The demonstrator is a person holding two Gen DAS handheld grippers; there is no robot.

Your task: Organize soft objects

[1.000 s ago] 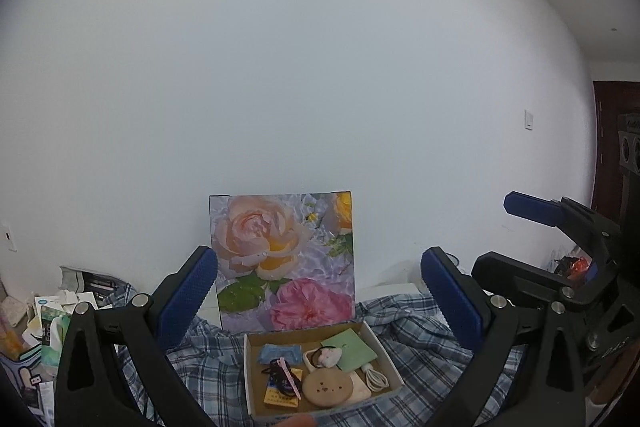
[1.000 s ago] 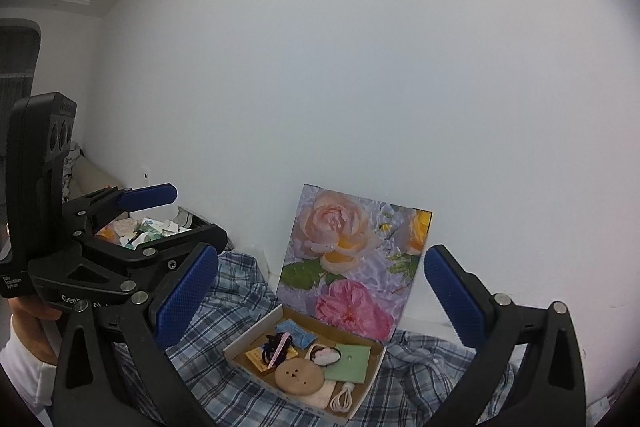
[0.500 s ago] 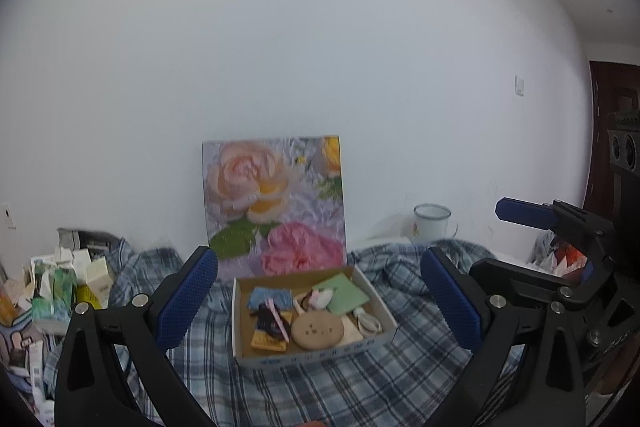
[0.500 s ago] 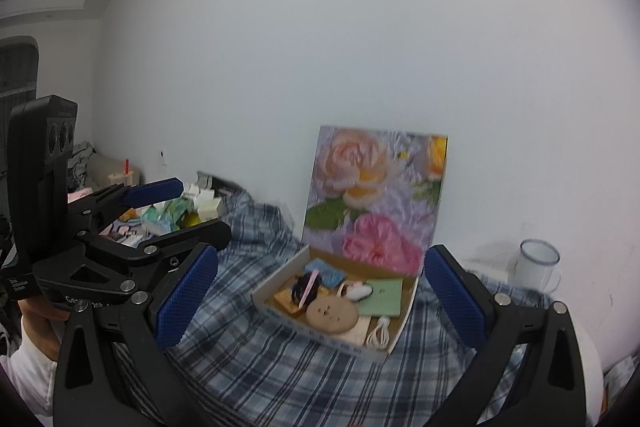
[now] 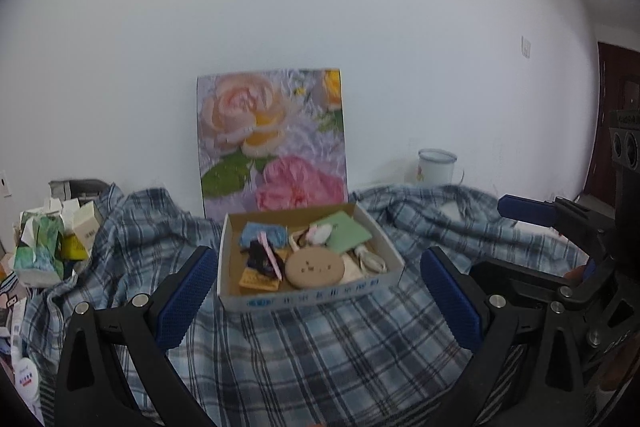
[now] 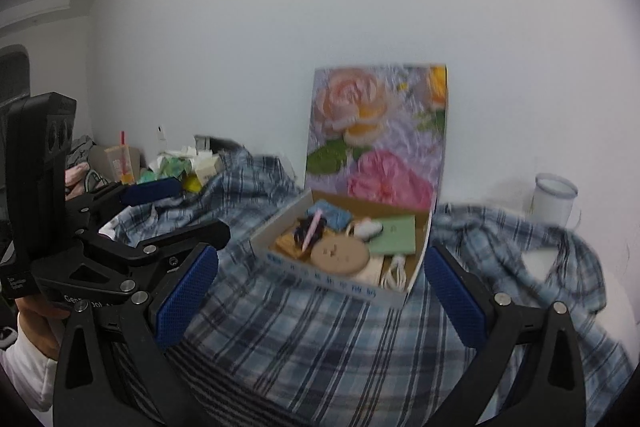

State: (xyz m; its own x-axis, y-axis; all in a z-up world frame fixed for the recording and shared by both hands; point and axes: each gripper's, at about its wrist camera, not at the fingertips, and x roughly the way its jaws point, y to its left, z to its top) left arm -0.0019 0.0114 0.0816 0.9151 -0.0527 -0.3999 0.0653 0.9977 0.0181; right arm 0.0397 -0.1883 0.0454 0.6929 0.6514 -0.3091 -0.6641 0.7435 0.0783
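A blue plaid shirt (image 5: 320,347) lies spread and rumpled over the table; it also shows in the right wrist view (image 6: 320,339). An open cardboard box (image 5: 316,297) of small items rests on it, also seen in the right wrist view (image 6: 332,285). My left gripper (image 5: 316,307) is open and empty, held above the shirt just in front of the box. My right gripper (image 6: 320,291) is open and empty, to the right of the left one, facing the box.
A floral picture (image 5: 272,143) leans on the white wall behind the box. A white enamel mug (image 5: 438,167) stands at the back right. Crumpled cartons and packets (image 5: 52,247) are piled at the left. A drink cup (image 6: 120,167) stands far left.
Both views have tilted downward and moved closer: the box, shirt and mug now sit higher and larger in view. Both grippers stay open.
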